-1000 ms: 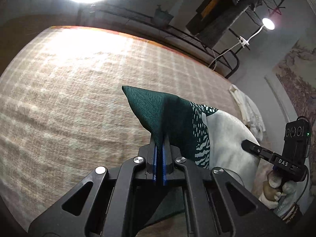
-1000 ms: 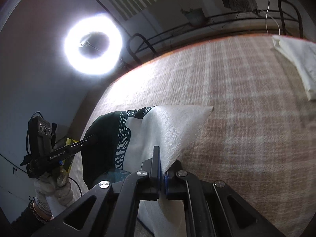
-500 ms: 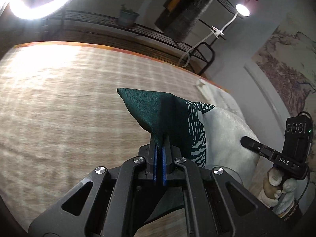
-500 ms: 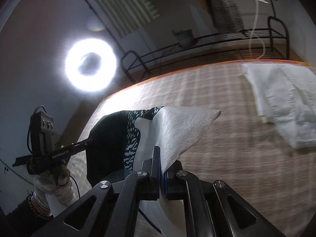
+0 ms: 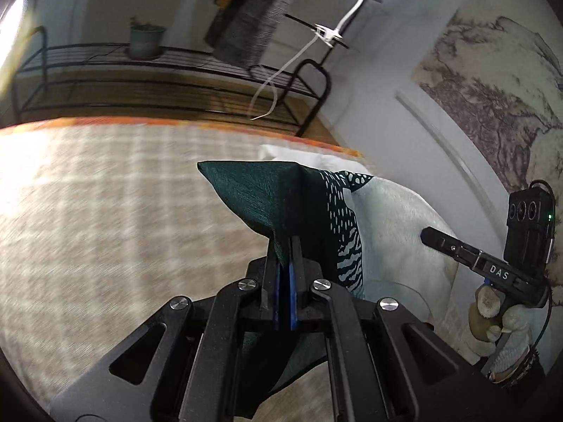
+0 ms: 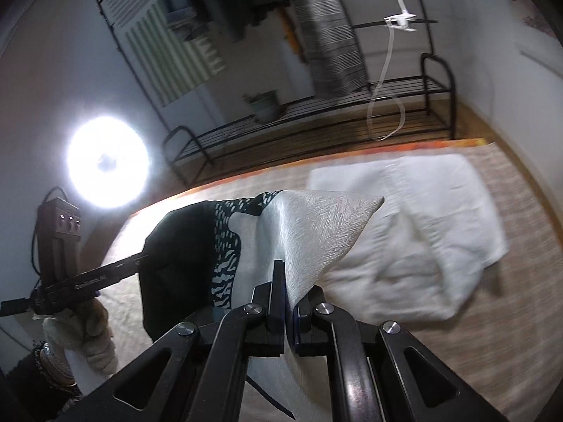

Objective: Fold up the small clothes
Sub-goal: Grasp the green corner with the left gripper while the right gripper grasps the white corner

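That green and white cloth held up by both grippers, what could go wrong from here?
Each gripper pinches only a corner, so the cloth could slip from the left gripper or right gripper. Lowered carelessly, it might land on the white garment already lying on the checked surface.

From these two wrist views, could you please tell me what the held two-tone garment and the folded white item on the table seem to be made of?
Two-tone garment: apparently woven fabric with a slight sheen; fine diagonal streaks show.
Folded white item: soft matte cloth, possibly cotton; rumpled creases, though blurred.

Left claw clamped; right claw clamped; both raised.
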Tool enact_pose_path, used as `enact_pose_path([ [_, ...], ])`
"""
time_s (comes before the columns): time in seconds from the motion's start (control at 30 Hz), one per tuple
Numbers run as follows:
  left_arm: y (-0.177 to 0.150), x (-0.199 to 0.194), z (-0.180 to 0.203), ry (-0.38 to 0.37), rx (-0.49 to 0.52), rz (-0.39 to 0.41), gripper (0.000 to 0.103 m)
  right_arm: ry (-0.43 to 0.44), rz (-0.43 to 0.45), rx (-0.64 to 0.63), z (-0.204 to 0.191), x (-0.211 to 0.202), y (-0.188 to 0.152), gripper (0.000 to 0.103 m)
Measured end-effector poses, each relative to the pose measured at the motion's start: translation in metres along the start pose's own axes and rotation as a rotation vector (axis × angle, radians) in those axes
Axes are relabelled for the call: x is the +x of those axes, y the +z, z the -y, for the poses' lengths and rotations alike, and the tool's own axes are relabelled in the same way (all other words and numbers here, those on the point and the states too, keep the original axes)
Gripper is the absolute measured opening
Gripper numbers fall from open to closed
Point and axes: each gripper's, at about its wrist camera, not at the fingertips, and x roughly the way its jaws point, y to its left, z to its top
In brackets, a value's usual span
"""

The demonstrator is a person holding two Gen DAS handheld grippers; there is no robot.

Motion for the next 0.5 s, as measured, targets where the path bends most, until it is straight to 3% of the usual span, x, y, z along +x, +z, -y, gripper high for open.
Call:
enact_pose_path([
  [0.27,0.032,0.068,0.041,-0.012,0.027,0.007,0.001,-0.102,0.058,-0.002,0.072,-0.016,0.039,0.000],
  [0.5,0.052,0.121,0.063,0.028,0.073,0.014,0.001,-0.158,0.074,-0.010,0.116,0.005,0.071,0.000],
])
